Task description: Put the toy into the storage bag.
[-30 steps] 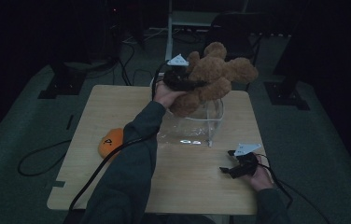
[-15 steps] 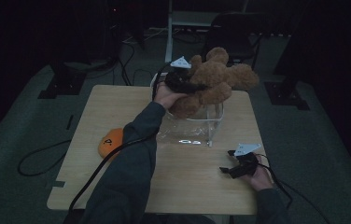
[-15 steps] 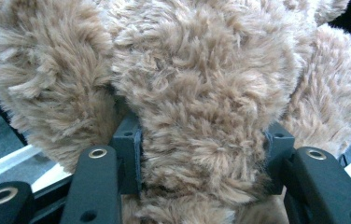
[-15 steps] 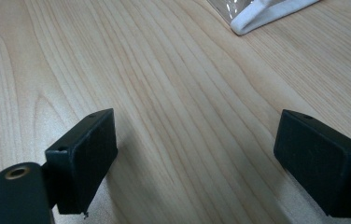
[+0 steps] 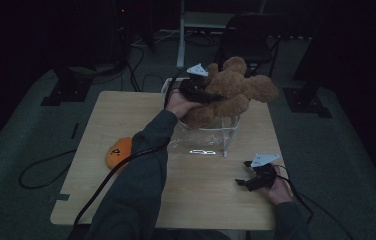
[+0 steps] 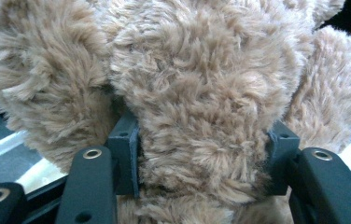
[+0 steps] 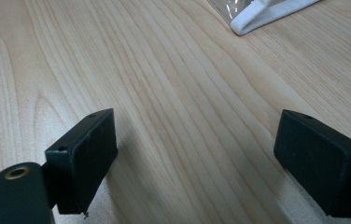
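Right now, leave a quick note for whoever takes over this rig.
Left gripper: jaws just been opening, pads still against the teddy bear between them, bear over the clear bin.
Right gripper: open, empty, low over the table, near edge.
Orange toy: on the table, left of the bin.
Done: bear brought over the bin.
Left: probably let the bear drop in; maybe the orange toy next.

We see a fluffy brown teddy bear (image 5: 233, 92) lying sideways over the clear box (image 5: 211, 137) at twelve o'clock on the tabletop, limbs splayed, head toward three o'clock.
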Available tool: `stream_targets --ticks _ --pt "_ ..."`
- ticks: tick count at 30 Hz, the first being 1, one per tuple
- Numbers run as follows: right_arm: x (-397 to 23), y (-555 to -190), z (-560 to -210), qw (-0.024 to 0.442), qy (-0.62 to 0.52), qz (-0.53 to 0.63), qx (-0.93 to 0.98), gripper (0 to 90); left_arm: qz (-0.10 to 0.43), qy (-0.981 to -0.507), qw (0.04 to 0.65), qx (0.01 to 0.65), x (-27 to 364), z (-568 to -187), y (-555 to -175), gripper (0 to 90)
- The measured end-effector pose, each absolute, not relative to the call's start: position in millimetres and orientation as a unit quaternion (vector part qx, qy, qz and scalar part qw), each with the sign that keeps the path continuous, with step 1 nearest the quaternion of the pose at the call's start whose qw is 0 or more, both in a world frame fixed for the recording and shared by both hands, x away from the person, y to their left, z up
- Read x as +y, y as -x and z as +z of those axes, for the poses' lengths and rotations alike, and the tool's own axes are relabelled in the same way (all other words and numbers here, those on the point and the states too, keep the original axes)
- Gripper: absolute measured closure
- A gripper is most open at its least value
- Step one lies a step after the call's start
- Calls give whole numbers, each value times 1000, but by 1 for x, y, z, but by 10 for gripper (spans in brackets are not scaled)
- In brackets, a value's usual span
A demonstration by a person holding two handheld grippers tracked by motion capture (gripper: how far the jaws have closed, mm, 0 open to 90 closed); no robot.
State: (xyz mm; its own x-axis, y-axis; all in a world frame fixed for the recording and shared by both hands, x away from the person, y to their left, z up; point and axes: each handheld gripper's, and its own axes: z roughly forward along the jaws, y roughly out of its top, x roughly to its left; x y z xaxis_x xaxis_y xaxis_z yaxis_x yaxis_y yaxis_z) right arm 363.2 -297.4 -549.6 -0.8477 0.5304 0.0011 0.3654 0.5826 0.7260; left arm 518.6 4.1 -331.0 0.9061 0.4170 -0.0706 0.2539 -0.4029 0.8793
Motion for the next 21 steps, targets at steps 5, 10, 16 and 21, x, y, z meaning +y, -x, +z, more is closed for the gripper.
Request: stream_targets --ticks 5,10,16,21 --pt "-297 -363 -550 109 -254 380 883 126 73 -836 506 202 4 -332 -519 430" --pt "-297 -363 -550 109 -254 380 883 126 63 -840 501 200 2 -333 -520 408" --pt "-297 -363 -550 109 -253 380 883 126 55 -844 494 200 0 -335 -520 386" --pt "-297 -363 -550 109 -254 380 883 126 51 -847 491 196 -1 -335 -520 374"
